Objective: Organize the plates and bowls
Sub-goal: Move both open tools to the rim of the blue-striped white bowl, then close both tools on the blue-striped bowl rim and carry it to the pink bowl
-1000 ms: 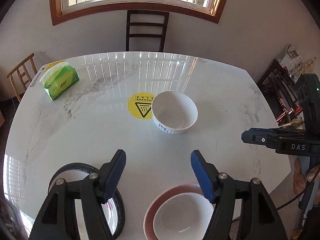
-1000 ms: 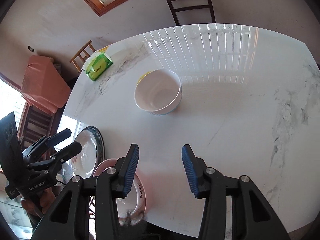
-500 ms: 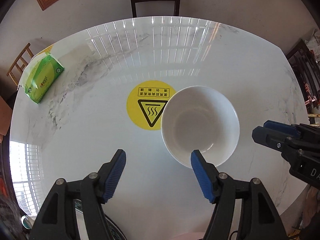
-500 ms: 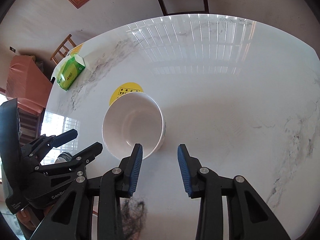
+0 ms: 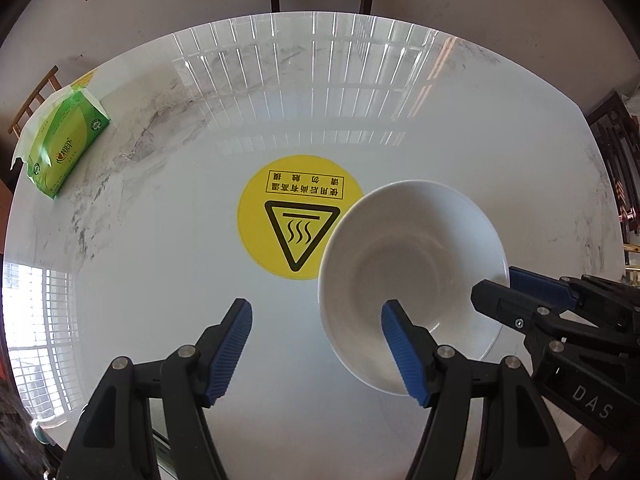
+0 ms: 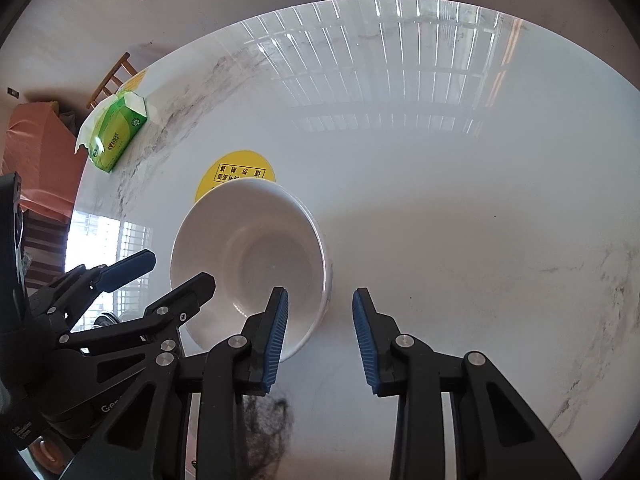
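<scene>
In the left wrist view, a green tissue pack lies at nine to ten o'clock near the edge of the white marble table. At the centre sits a round yellow warning sticker. Just right of it, at three to four o'clock, stands the white bowl, upright and empty, its rim overlapping the sticker's edge. The left gripper points down with its fingers spread wide; its right blue pad hangs over the bowl's inside, the left pad over bare table, so the bowl's near-left wall lies between them, with no contact visible. The right gripper enters at four o'clock by the bowl's right rim.

In the right wrist view, the right gripper has narrow jaws that are closing: one pad is inside the bowl, the other outside, the bowl's right wall between them and not yet pinched.
</scene>
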The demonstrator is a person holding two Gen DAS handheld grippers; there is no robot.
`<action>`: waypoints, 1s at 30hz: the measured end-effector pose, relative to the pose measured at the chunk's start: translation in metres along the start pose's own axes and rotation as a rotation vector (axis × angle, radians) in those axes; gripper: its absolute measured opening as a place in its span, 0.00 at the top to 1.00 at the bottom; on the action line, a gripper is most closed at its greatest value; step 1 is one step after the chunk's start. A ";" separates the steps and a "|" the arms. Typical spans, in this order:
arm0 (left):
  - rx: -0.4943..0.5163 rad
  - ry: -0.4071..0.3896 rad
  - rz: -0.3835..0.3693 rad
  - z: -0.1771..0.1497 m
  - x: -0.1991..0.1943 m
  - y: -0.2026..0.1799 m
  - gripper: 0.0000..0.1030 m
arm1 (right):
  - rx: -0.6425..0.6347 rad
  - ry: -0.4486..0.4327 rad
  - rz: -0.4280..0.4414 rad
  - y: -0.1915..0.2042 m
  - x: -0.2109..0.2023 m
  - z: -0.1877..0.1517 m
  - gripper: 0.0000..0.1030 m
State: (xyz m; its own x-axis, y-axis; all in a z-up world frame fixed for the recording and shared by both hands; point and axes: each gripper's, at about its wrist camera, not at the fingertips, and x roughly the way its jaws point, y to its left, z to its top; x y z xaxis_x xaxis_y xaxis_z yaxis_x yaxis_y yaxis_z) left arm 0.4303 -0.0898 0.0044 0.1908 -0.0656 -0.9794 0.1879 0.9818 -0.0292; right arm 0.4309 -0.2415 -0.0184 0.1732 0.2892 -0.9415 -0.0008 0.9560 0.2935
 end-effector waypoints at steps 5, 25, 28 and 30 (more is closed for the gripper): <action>-0.014 0.030 -0.065 -0.002 0.015 0.000 0.87 | -0.028 0.001 -0.027 0.005 0.011 -0.001 0.89; -0.042 0.001 -0.100 -0.018 -0.009 0.006 0.88 | -0.051 -0.053 0.012 0.015 -0.040 -0.029 0.87; -0.038 -0.006 -0.100 -0.029 -0.019 0.003 0.88 | -0.059 -0.057 0.022 0.018 -0.051 -0.041 0.87; -0.031 -0.007 -0.099 -0.039 -0.025 -0.001 0.88 | -0.065 -0.060 0.027 0.021 -0.058 -0.051 0.87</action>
State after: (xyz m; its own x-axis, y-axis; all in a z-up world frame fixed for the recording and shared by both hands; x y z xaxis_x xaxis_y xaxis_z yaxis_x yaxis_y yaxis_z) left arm 0.3880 -0.0823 0.0215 0.1797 -0.1636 -0.9700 0.1763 0.9755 -0.1318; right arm 0.3710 -0.2354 0.0337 0.2309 0.3131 -0.9212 -0.0700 0.9497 0.3052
